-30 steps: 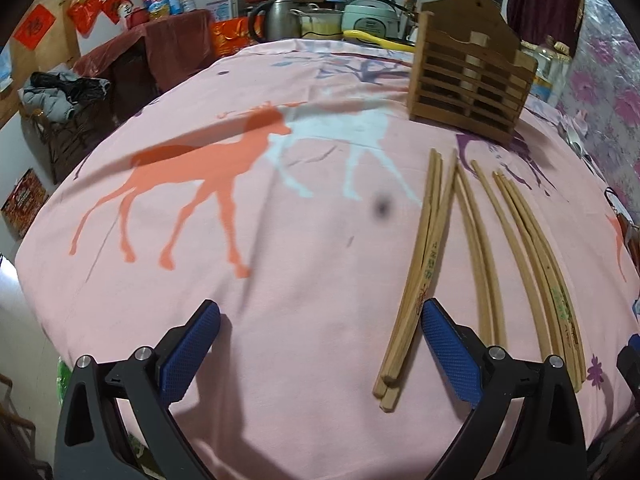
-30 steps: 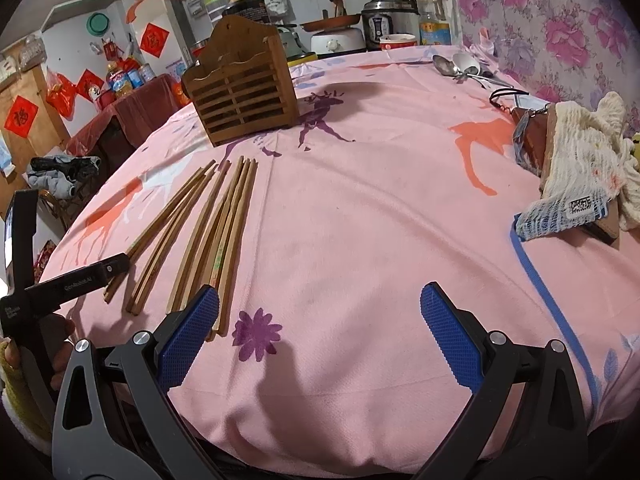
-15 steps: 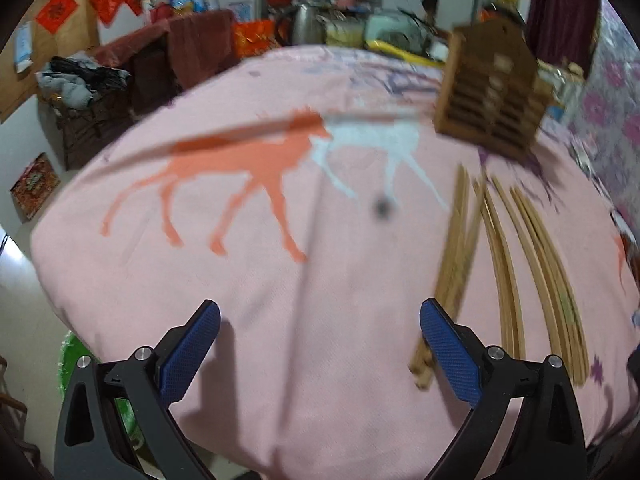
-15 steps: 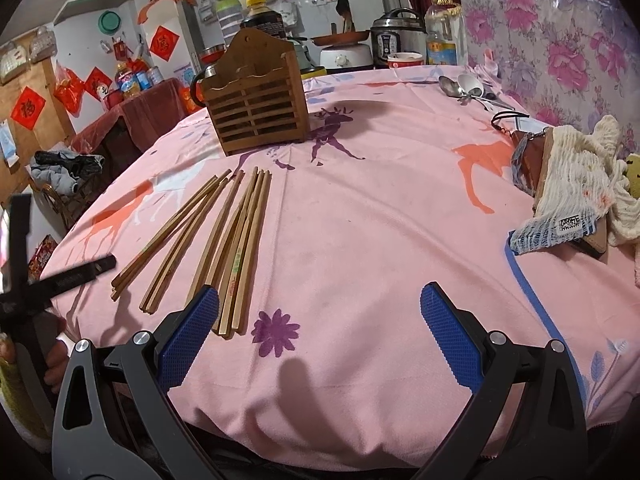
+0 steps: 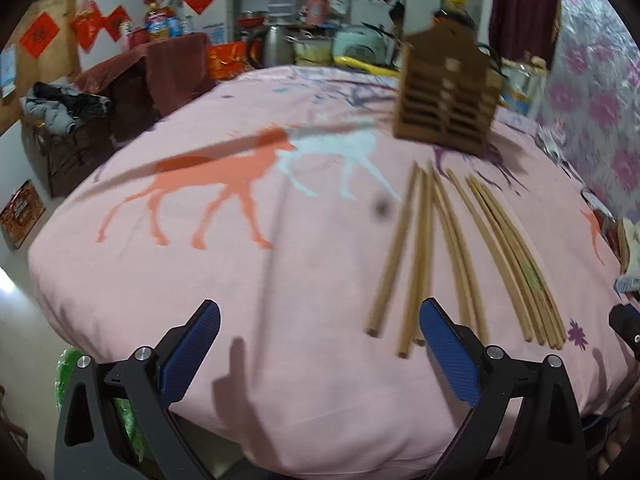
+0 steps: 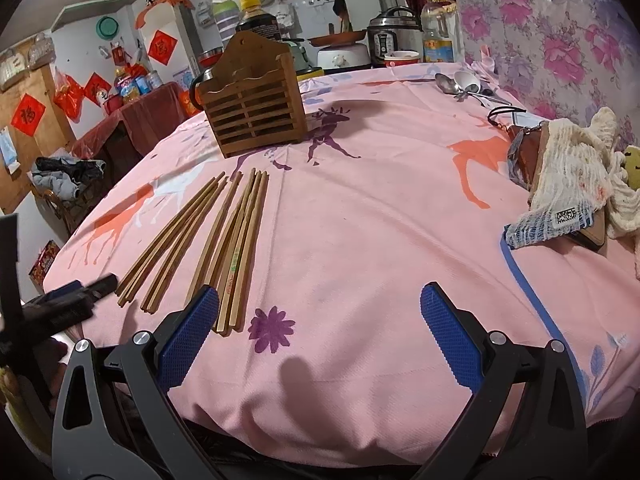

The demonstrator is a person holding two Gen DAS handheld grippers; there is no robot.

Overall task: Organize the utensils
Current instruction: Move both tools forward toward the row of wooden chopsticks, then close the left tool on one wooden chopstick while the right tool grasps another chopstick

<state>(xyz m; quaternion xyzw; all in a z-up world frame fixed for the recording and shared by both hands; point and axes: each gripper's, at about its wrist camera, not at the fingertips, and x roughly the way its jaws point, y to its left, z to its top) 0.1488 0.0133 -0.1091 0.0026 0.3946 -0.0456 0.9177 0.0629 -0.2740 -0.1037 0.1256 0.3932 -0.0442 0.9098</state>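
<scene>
Both grippers empty, fingers spread wide — left gripper [image 5: 320,344] low at the near edge of the surface [image 5: 224,304], right gripper [image 6: 320,332] likewise, hovering over pink cloth. Chopsticks [image 6: 224,240] lying loose in a fan on the cloth, near ends close to the edge, a few touching or overlapping. In the left view the nearest chopstick ends [image 5: 404,280] sit just beside the right finger. Wooden holder [image 6: 254,100] upright further back, well apart from both grippers, apparently empty, though its inside is hidden. Spoons [image 6: 460,84] at the far right, also not in the holder. Task barely started, by the look of it.

Risks: sticks thin and flat on soft cloth — fingers likely to pinch fabric or grab two at once where they overlap. Nudging near ends could roll one off the edge. Holder light-looking; a slanted insert might tip or shove it. Left view blurred, so exact alignment hard to judge.
</scene>
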